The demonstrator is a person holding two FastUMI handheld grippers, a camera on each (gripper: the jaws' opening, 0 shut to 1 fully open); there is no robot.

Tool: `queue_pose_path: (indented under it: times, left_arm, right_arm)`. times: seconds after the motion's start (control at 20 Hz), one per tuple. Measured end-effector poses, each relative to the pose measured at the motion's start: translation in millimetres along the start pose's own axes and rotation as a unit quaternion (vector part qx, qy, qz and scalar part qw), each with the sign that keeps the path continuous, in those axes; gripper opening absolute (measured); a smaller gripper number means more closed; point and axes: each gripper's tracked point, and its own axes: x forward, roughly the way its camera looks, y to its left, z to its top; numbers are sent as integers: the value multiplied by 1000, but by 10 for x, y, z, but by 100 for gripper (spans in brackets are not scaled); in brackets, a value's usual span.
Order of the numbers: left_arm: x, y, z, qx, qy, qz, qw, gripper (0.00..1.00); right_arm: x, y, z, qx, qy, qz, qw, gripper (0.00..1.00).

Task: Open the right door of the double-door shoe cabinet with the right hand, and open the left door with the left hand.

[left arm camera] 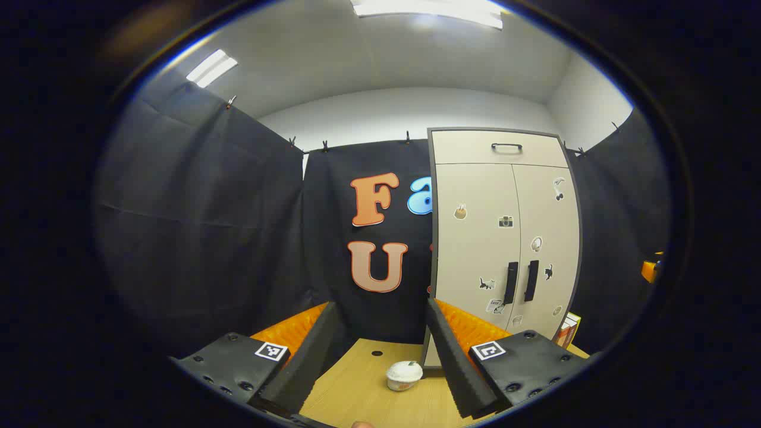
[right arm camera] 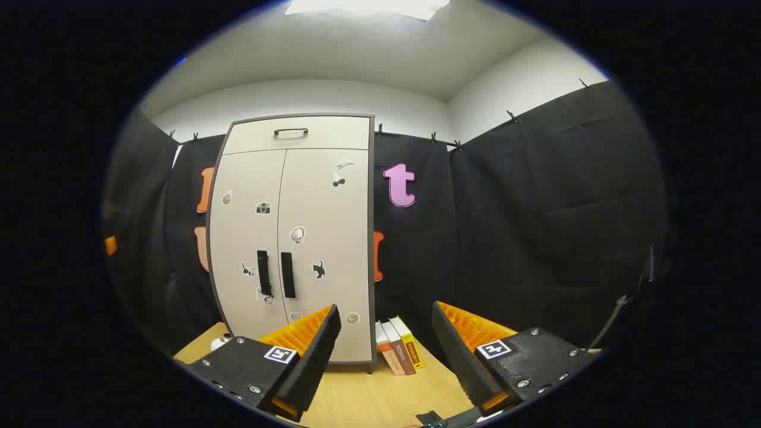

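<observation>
Our right gripper, fingers spread & empty, sits right of the upright right handle; we judge it nearer.

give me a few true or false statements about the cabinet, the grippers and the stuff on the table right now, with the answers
1. Both doors of the shoe cabinet are closed. True.
2. The right gripper is clamped on the right door handle. False: its jaws are open and well short of the cabinet.
3. A few books stand on the table beside the cabinet. True.
4. The left gripper holds the small white cup. False: the cup sits on the table, between the open fingers in the left gripper view but beyond them.
5. The drawer above the doors is pulled out. False: it is shut.
</observation>
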Motion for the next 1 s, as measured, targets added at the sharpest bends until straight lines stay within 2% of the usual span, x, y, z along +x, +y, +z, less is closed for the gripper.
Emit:
queue_pose_path:
  times: [0.35, 1.0]
  left_arm:
    - [132, -243, -38, -6, 4, -18, 1000, 95]
    - [265, -292, -62, -6, 3, -18, 1000, 96]
  right_arm:
    - [105, -87, -30, -6, 7, -6, 1000, 94]
    - [297, 38, -49, -8, 12, 2, 1000, 94]
